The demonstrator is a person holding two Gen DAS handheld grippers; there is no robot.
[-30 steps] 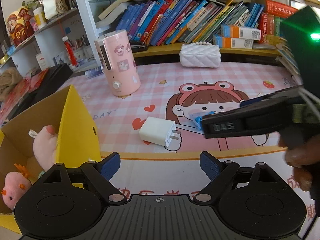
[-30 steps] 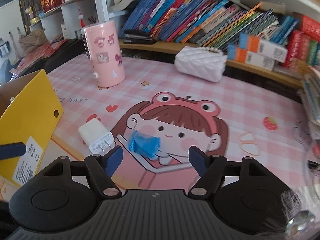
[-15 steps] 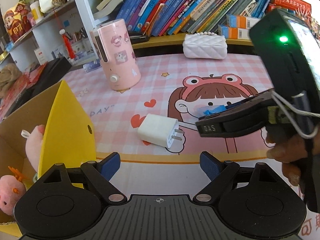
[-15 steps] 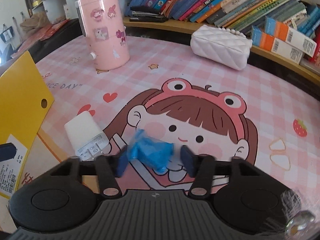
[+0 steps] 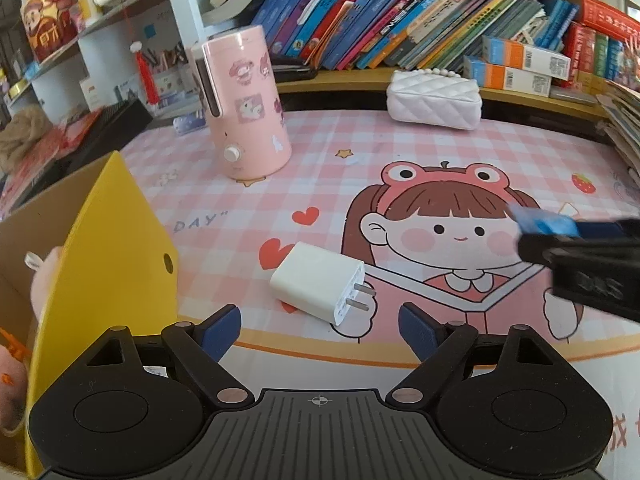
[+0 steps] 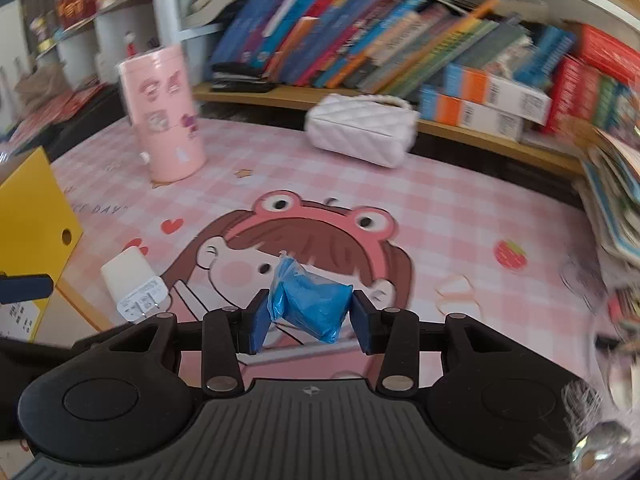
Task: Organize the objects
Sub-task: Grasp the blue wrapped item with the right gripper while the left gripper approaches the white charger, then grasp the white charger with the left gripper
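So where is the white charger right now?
The white charger lies on the pink mat, just ahead of the open left gripper, between the yellow box and the cartoon girl print, prongs pointing right in the left wrist view.

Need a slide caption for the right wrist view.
Right tongs clamp a blue wrapped packet above the pink cartoon mat; white charger lies nearby.

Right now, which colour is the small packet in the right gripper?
Blue; the packet shows best in the right wrist view.

I'm looking at a child's study corner at home: a pink checked cartoon desk mat [image 5: 400,152], a wooden shelf of leaning colourful books [image 5: 400,16], a yellow cardboard box [image 5: 108,240] holding plush toys.
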